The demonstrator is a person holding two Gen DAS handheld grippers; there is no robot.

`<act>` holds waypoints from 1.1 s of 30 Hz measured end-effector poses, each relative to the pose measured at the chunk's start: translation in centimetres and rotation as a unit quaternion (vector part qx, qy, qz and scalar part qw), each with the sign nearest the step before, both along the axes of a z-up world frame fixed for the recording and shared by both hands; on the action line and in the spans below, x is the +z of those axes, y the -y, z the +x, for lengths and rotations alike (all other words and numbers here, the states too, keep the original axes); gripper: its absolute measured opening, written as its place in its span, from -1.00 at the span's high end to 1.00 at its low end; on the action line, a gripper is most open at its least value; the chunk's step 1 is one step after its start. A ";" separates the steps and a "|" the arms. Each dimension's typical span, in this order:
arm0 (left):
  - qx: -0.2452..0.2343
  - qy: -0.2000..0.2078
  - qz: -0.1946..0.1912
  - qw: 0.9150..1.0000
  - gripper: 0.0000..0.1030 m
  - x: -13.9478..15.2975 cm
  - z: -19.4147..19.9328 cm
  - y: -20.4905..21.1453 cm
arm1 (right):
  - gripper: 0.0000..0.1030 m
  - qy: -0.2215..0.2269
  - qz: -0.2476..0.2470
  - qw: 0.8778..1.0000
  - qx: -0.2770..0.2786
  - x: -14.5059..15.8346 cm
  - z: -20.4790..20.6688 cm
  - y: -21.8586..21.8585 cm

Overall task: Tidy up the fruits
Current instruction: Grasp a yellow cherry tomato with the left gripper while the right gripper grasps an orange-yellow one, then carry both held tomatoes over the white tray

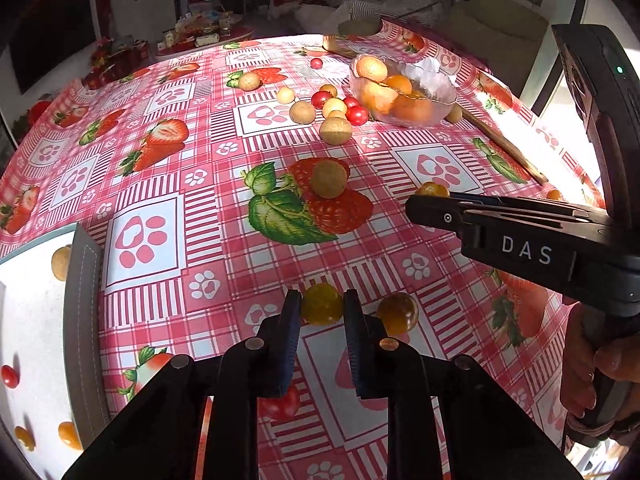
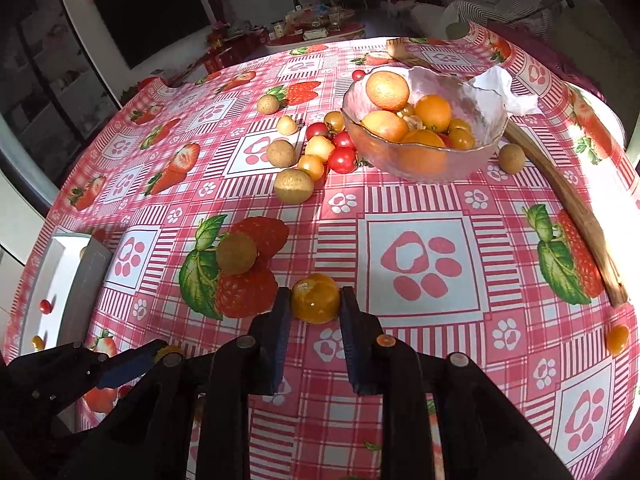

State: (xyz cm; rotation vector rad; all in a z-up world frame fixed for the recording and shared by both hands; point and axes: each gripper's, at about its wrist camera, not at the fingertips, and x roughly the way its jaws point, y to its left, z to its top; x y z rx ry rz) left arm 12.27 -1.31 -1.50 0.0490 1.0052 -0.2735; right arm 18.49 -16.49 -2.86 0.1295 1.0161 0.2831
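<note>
My left gripper (image 1: 322, 299) is shut on a yellow cherry tomato (image 1: 322, 309), low over the strawberry-print tablecloth; a second yellow-brown tomato (image 1: 398, 314) lies just to its right. My right gripper (image 2: 315, 296) is shut on an orange-yellow cherry tomato (image 2: 316, 302), also close to the cloth. In the left wrist view the right gripper (image 1: 416, 204) comes in from the right, held by a hand (image 1: 592, 368). The left gripper (image 2: 156, 351) shows at the bottom left of the right wrist view. A glass bowl (image 2: 472, 156) holds oranges and small yellow fruits.
A white tray (image 1: 32, 320) at the left edge holds a few small fruits. Longans and red and yellow tomatoes cluster left of the bowl (image 2: 316, 152). One longan (image 2: 237, 253) lies alone mid-table. A wooden stick (image 2: 568, 200) runs along the right side, with a small orange fruit (image 2: 618, 338) beyond it.
</note>
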 end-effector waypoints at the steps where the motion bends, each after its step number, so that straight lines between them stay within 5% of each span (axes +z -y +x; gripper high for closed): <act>1: -0.001 0.000 -0.001 1.000 0.55 0.0 -0.1 0.1 | 0.49 -0.003 0.006 1.000 -0.002 0.1 -0.6 0.3; 20: 0.012 0.028 -0.027 0.999 0.55 2.6 -2.9 -0.6 | 0.49 -0.014 0.051 0.998 -0.027 2.0 -9.2 3.0; 33: 0.048 0.055 -0.042 0.996 0.55 5.3 -8.5 -5.6 | 0.49 0.001 0.041 0.999 0.003 4.1 -12.1 0.3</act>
